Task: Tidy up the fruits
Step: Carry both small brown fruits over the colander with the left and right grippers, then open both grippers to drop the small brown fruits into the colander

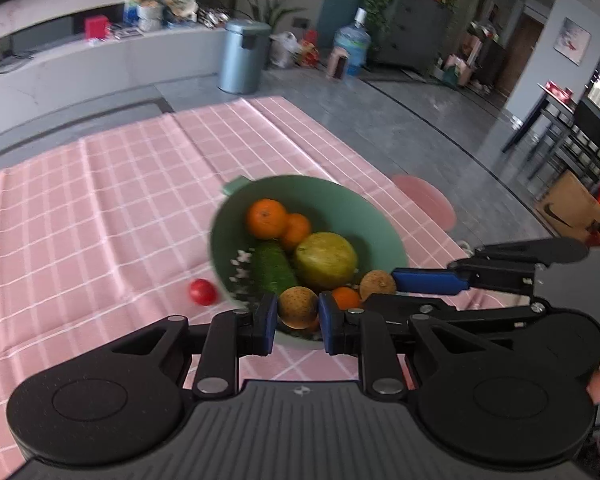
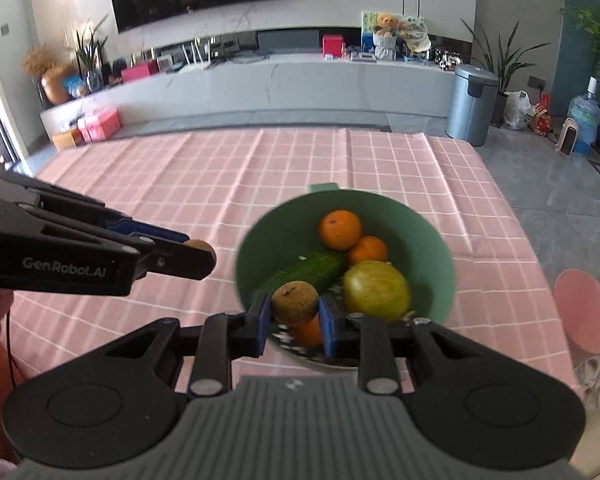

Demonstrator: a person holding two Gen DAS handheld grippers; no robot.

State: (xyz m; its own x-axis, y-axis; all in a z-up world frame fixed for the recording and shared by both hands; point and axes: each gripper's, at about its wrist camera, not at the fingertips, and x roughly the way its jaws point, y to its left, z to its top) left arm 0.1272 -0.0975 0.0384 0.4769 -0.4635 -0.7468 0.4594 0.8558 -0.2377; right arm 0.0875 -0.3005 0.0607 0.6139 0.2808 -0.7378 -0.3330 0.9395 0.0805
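Observation:
A green bowl [image 1: 364, 216] [image 2: 428, 240] on the pink checked tablecloth holds two oranges [image 1: 266, 218] [image 2: 340, 229], a cucumber [image 1: 274, 266] [image 2: 312, 270], a yellow-green round fruit [image 1: 326, 260] [image 2: 376, 290] and another orange low down [image 1: 346, 298]. My left gripper [image 1: 298, 322] is shut on a small brown fruit [image 1: 298, 306] above the bowl's near rim; it also shows in the right wrist view [image 2: 198, 254]. My right gripper [image 2: 294, 320] is shut on another small brown fruit [image 2: 295, 303] [image 1: 377, 285] over the bowl. A red tomato [image 1: 202, 292] lies on the cloth left of the bowl.
A pink stool [image 1: 426, 200] [image 2: 584, 312] stands past the table's right edge. A grey bin [image 1: 244, 56] [image 2: 472, 104] and a water bottle [image 1: 352, 46] stand on the floor beyond the table.

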